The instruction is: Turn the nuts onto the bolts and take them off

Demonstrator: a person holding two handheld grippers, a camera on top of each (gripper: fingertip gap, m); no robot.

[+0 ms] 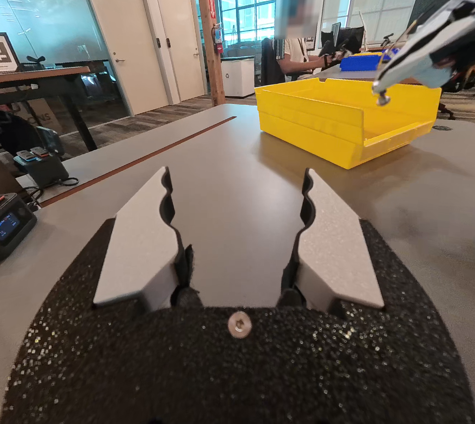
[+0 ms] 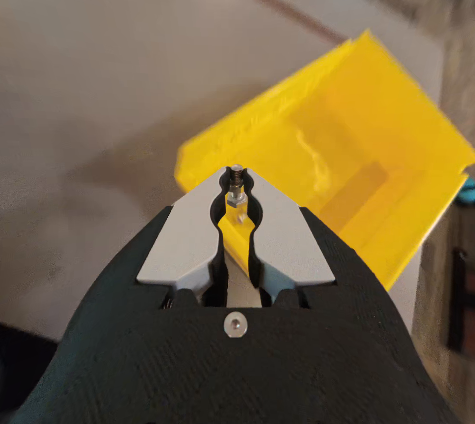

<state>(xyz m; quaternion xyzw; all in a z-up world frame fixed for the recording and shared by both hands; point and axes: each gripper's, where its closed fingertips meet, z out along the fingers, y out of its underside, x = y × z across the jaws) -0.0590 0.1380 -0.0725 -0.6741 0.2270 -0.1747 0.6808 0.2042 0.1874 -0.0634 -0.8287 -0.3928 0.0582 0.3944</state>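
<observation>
My right gripper (image 2: 236, 175) is shut on a small steel bolt (image 2: 236, 186) with a nut (image 2: 236, 203) threaded on it, pinched at the fingertips, held in the air above the near edge of a yellow bin (image 2: 359, 154). In the left wrist view the right gripper (image 1: 380, 92) shows at the upper right over the yellow bin (image 1: 334, 123), with the bolt's head (image 1: 383, 100) sticking out below its tips. My left gripper (image 1: 237, 180) is open and empty, low over the grey table (image 1: 231, 206), left of the bin.
A second grey table with blue bins (image 1: 359, 63) stands behind the yellow bin, where a person (image 1: 295, 56) sits. Chargers and a small screen device (image 1: 12, 226) lie at the table's left edge. A dark seam (image 1: 154, 154) runs across the tabletop. Some 30 cm of space lies between my two pairs of fingers.
</observation>
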